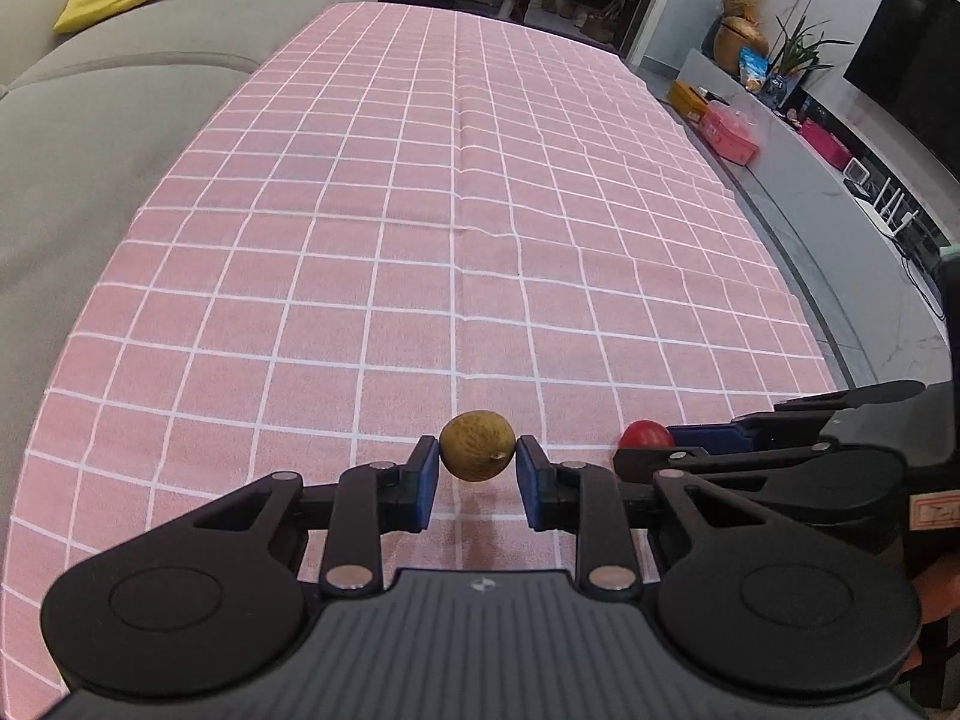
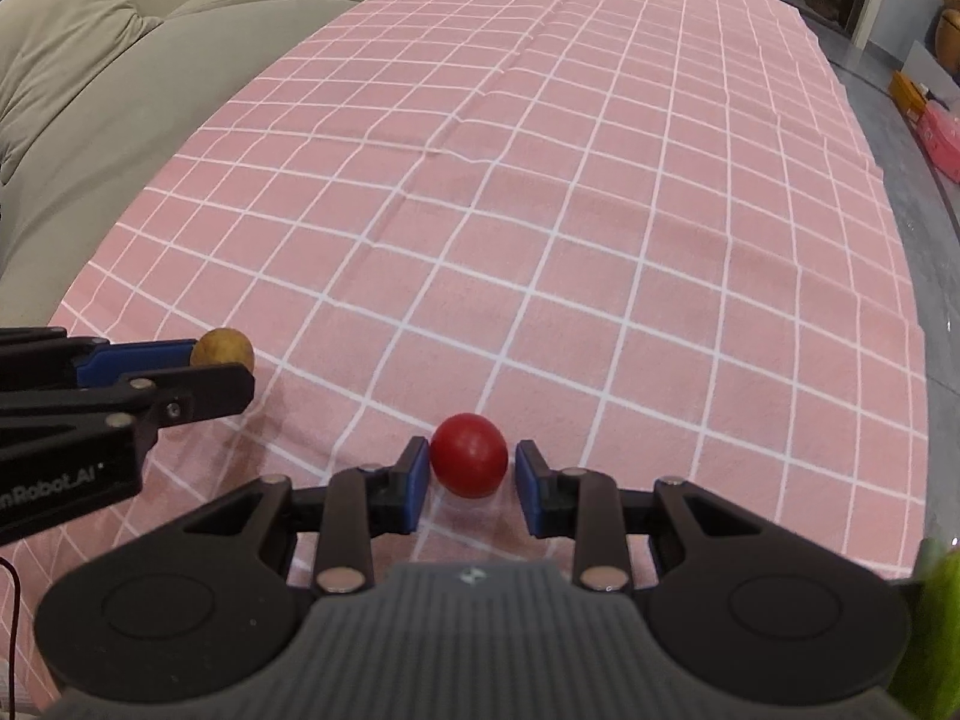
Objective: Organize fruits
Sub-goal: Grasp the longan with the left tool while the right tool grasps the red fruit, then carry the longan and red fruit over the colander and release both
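Brown fruit (image 1: 477, 445) long axis crosswise, stem end seemingly right, red fruit (image 2: 469, 455) round

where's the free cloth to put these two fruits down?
Nearly all the pink checked tablecloth ahead is bare, from the grey sofa side across to the floor-side edge and out to the far end. Crowded only at the near edge: left gripper shut on the brown fruit, right gripper shut on the red fruit, side by side.

Even, soft indoor light, moderately bright; faint short shadows on the pink checked tablecloth (image 1: 420, 240) under the fruit. Strong fisheye bending at edges, dark vignetted corners. Centre sharp, right wrist edges slightly smeared, no harsh glare
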Action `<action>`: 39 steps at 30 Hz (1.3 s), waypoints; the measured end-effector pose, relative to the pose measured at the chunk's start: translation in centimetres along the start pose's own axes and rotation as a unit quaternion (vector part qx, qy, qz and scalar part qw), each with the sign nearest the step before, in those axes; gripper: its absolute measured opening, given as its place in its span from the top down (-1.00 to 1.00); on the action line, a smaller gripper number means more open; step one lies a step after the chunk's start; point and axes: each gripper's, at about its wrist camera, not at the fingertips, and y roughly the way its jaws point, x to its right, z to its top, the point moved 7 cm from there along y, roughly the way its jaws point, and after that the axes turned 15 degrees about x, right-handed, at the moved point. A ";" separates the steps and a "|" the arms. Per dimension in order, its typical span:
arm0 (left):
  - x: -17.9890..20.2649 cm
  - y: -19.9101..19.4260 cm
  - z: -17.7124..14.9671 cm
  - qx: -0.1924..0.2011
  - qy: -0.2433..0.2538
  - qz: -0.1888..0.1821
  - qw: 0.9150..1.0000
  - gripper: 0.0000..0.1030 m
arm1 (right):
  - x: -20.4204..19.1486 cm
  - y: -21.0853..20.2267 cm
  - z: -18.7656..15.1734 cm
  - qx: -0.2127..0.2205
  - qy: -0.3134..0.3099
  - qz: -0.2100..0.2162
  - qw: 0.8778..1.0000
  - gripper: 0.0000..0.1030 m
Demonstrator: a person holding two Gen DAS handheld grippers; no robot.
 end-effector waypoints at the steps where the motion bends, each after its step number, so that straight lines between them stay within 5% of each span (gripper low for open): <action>1: 0.0 -0.2 0.1 0.002 0.003 0.000 1.000 0.40 | 0.0 0.0 0.0 0.001 0.000 -0.001 1.000 0.53; 12: 1.8 -3.3 1.8 0.030 0.018 -0.019 0.999 0.40 | -0.7 -5.7 1.3 0.055 0.017 0.010 0.998 0.55; 26: 10.8 -9.4 3.8 0.068 0.029 -0.164 0.984 0.40 | 2.6 -21.1 -0.9 0.161 0.058 -0.035 0.985 0.54; 35: 16.2 -8.3 1.3 0.012 0.061 -0.226 0.972 0.40 | 5.9 -25.3 -5.7 0.161 0.075 -0.082 0.981 0.54; 39: 18.7 -7.0 -1.2 -0.024 0.114 -0.228 0.967 0.40 | 6.9 -25.1 -7.7 0.146 0.083 -0.096 0.981 0.54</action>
